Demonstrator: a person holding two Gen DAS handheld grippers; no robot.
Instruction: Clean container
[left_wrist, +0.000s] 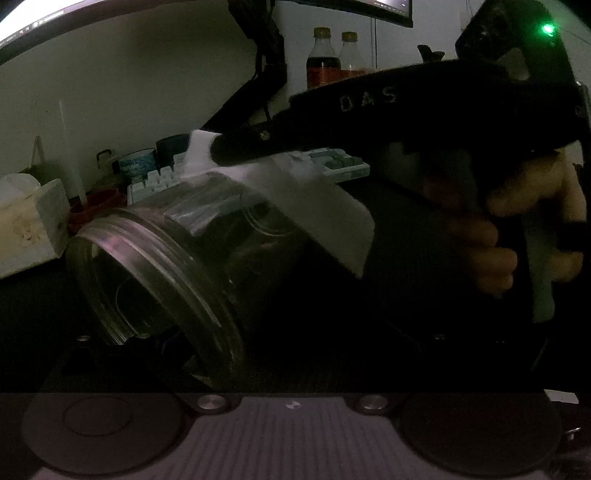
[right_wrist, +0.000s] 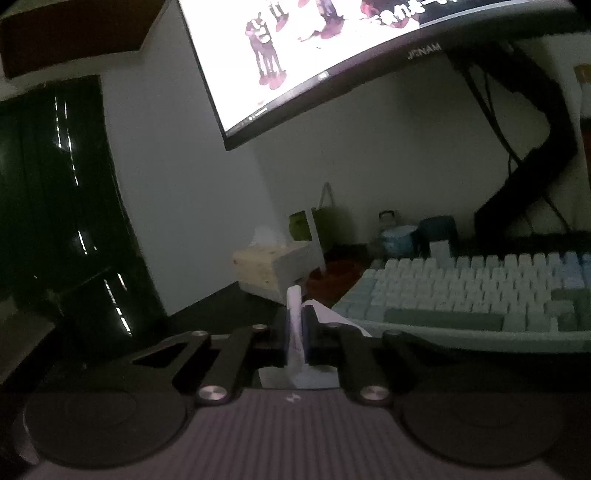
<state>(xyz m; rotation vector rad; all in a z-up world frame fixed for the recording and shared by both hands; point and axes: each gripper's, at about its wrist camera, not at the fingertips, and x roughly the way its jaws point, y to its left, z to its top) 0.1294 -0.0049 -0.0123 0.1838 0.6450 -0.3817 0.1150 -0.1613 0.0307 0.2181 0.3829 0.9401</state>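
Observation:
A clear jar (left_wrist: 166, 251) lies tilted in the left wrist view, its wide threaded mouth facing the lower left. My left gripper (left_wrist: 221, 343) is shut on it near the mouth; one dark finger (left_wrist: 144, 341) shows against the rim and the other is lost in shadow. My right gripper (left_wrist: 221, 147) reaches in from the right, held by a hand (left_wrist: 498, 240), and is shut on a white tissue (left_wrist: 314, 206) that drapes over the jar's upper side. In the right wrist view the right gripper (right_wrist: 295, 314) pinches the tissue (right_wrist: 295, 332) upright; the jar is out of that view.
A pale keyboard (right_wrist: 480, 291) lies on the dark desk behind the jar. A tissue box (right_wrist: 269, 269) and cups (left_wrist: 138, 162) stand at the back left. Two bottles (left_wrist: 325, 59) stand by the wall. A lit monitor (right_wrist: 314, 55) hangs overhead on a black arm.

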